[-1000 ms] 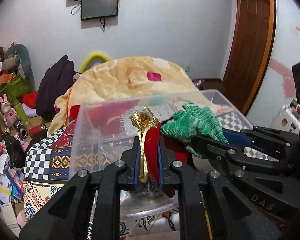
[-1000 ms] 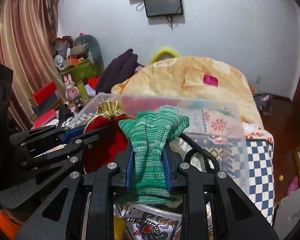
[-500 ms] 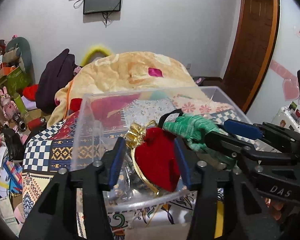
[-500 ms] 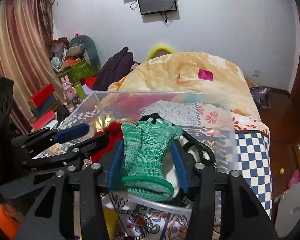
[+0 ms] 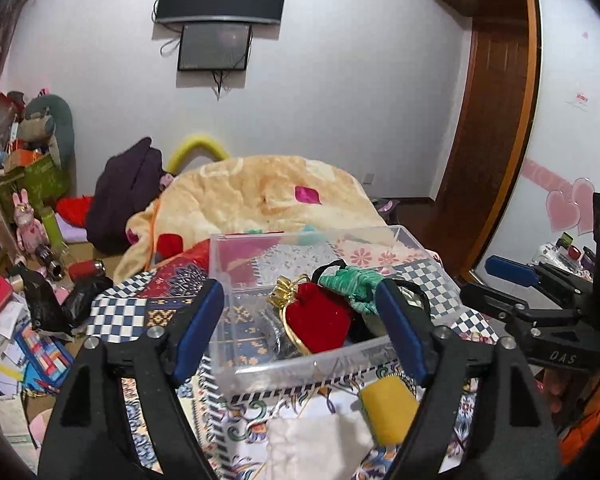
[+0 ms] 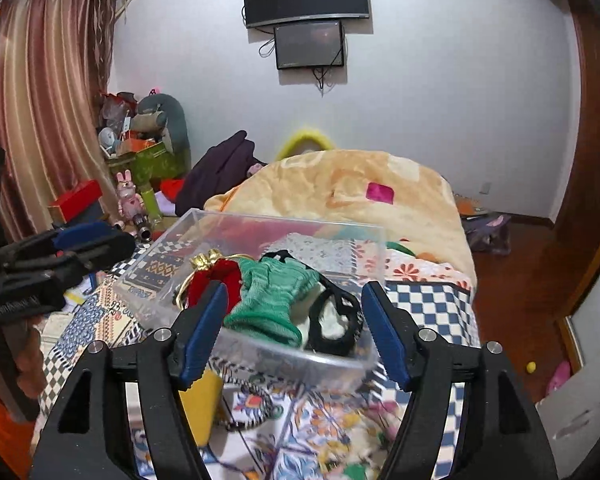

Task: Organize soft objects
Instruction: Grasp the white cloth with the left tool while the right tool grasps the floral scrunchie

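Note:
A clear plastic box [image 5: 300, 364] [image 6: 256, 348] stands on the patterned bed cover. In it lie a red velvet pouch [image 5: 320, 322] [image 6: 214, 280] with a gold tie, a green knitted glove [image 5: 352, 284] [image 6: 274, 300] and a black strap over something white [image 6: 334, 320]. My left gripper [image 5: 300, 328] is open and empty, just in front of the box. My right gripper [image 6: 290, 328] is open and empty at the box's near rim. A yellow sponge [image 5: 388, 408] [image 6: 198, 404] and a white cloth [image 5: 320, 444] lie on the cover below the box.
A large peach blanket [image 5: 260, 196] is heaped on the bed behind the box. A dark garment [image 5: 128, 188] lies at its left. Toys, boxes and papers [image 5: 24, 264] clutter the floor at left. A wooden door [image 5: 488, 152] is at right.
Both grippers opened and let go: the red pouch and the green glove dropped into the clear box. Both grippers then pulled back and up from the box.

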